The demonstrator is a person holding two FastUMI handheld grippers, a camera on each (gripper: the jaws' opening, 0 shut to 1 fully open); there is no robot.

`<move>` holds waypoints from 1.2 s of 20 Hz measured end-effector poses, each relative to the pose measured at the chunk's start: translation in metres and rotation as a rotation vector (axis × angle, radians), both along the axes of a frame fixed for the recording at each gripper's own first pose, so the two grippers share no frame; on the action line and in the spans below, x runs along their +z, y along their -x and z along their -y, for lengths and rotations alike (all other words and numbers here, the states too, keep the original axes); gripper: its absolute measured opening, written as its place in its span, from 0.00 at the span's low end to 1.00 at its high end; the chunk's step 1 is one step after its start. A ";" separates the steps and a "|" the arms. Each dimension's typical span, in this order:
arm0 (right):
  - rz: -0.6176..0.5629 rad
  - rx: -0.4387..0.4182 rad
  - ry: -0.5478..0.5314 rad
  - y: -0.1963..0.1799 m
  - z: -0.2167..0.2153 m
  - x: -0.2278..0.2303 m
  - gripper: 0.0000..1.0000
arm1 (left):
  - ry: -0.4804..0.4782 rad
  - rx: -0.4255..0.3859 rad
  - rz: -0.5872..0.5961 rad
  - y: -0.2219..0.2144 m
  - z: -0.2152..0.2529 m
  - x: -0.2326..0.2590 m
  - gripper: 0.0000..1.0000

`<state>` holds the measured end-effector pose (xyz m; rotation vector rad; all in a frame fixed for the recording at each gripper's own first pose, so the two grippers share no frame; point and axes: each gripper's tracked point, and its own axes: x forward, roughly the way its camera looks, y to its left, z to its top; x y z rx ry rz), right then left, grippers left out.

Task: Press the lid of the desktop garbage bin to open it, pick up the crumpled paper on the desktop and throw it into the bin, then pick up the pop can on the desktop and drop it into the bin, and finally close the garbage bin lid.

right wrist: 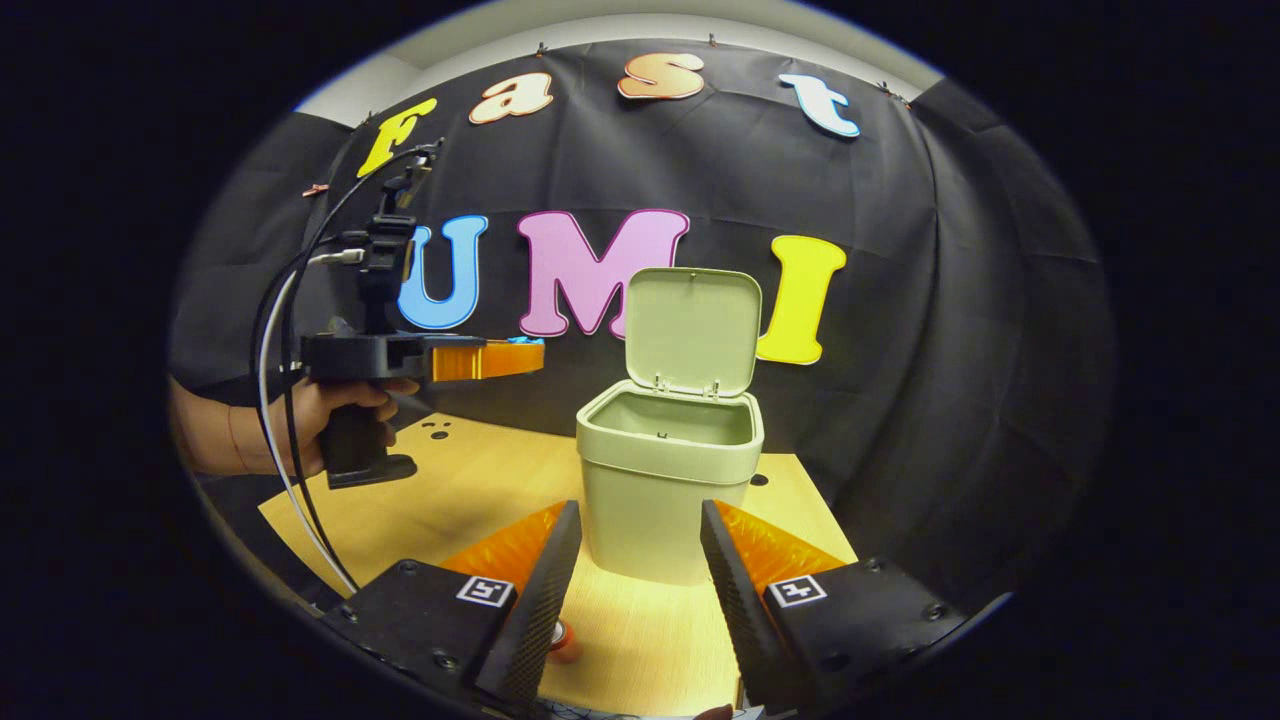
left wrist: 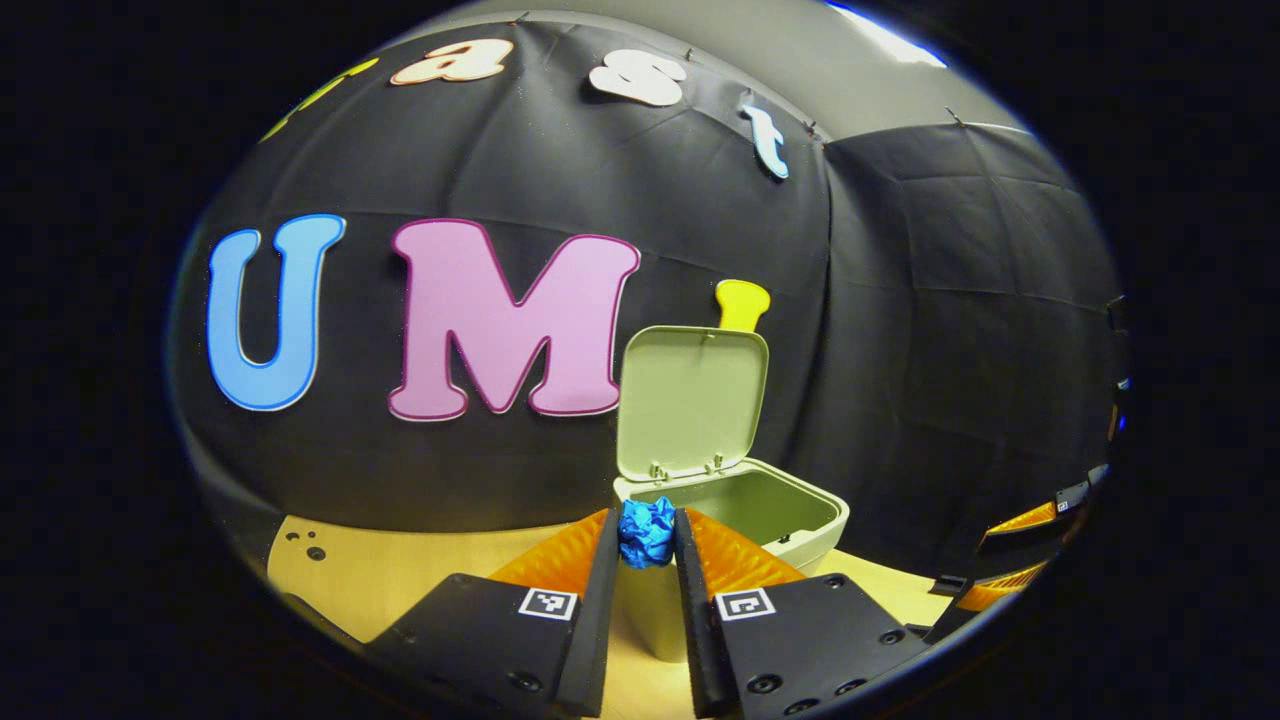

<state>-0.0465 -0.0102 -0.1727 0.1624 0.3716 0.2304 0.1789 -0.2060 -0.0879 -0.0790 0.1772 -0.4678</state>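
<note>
Item 1 — garbage bin (right wrist: 665,500): pale green, standing on the wooden table (right wrist: 470,490), lid (right wrist: 692,330) raised upright on its rear hinge, interior open. In the left gripper view the bin (left wrist: 790,515) sits just beyond the fingertips, its lid (left wrist: 690,400) likewise up.

Item 2 — crumpled paper (left wrist: 647,532): blue, pinched between both fingers of the left tongs (left wrist: 646,535), held up in the air near the bin's rim. In the right gripper view a sliver of blue (right wrist: 520,343) shows at the tip of those tongs (right wrist: 525,358), to the left of the bin and about level with its opening.

Item 3 — left tongs: closed down to the width of the paper, gripping it. The right gripper view shows a hand (right wrist: 330,415) on the pistol handle, with black and white cables (right wrist: 285,400) trailing from the unit.

Item 4 — right tongs (right wrist: 632,560): spread wide, holding nothing, fingers framing the front of the bin from the near side.

Item 5 — small red-orange object (right wrist: 565,640) on the table beside the right tongs' left finger; too little shows to say what it is.

Item 6 — markings: 1 square black-and-white coded tag on each finger base (left wrist: 548,603) (right wrist: 797,590); no readable brand or label on the bin.
</note>
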 end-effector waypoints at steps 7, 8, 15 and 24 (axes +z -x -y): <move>-0.019 -0.050 0.015 0.002 0.019 -0.007 0.78 | -0.023 -0.074 -0.021 -0.032 0.048 -0.019 0.36; -0.020 -0.063 0.019 0.002 0.023 -0.007 0.77 | -0.028 -0.082 -0.028 -0.034 0.053 -0.023 0.36; -0.043 -0.134 0.025 0.011 0.042 -0.013 0.77 | -0.059 -0.084 -0.059 -0.045 0.060 -0.047 0.46; -0.058 -0.076 0.011 0.015 0.022 -0.022 0.78 | -0.073 -0.036 -0.034 -0.032 0.038 -0.037 0.94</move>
